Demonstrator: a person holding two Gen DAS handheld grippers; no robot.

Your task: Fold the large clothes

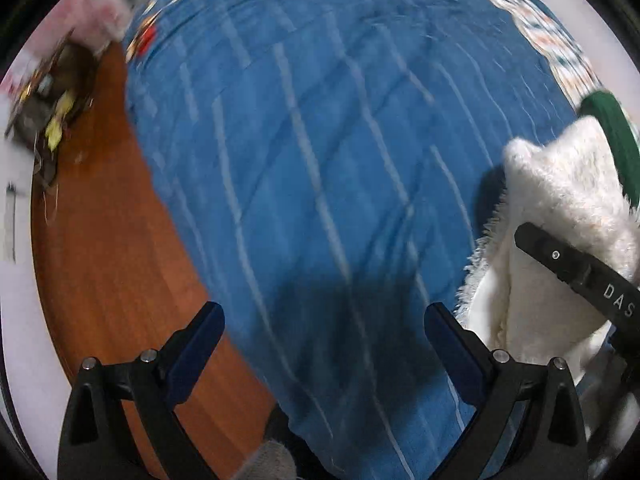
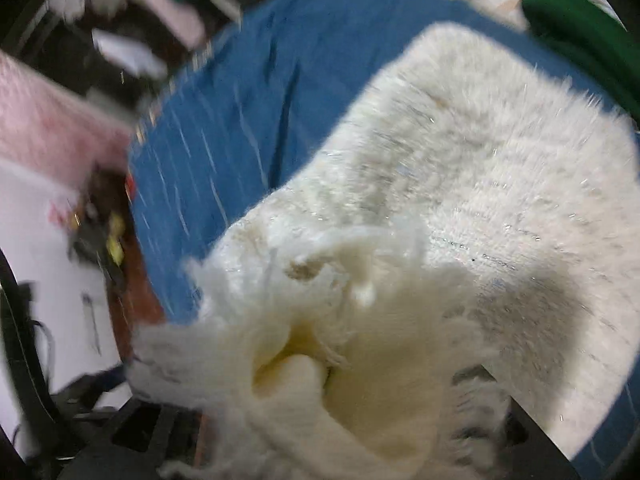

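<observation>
The white fuzzy garment (image 2: 460,184) lies bunched on the blue striped bedspread (image 1: 320,160), off to the right of our left claw (image 1: 324,344). That claw hangs over the bedspread with its jaws spread wide and nothing between them. A fold of the garment is gathered up right against our right claw (image 2: 312,380), hiding its fingers; it looks gripped, though we cannot tell for certain. Left of the left claw runs the wooden floor (image 1: 112,260).

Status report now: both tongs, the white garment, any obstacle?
Left tongs open, empty, above blue bedspread. Right tongs buried in fluffy white garment, apparently gripping. No obstacle seen.
</observation>
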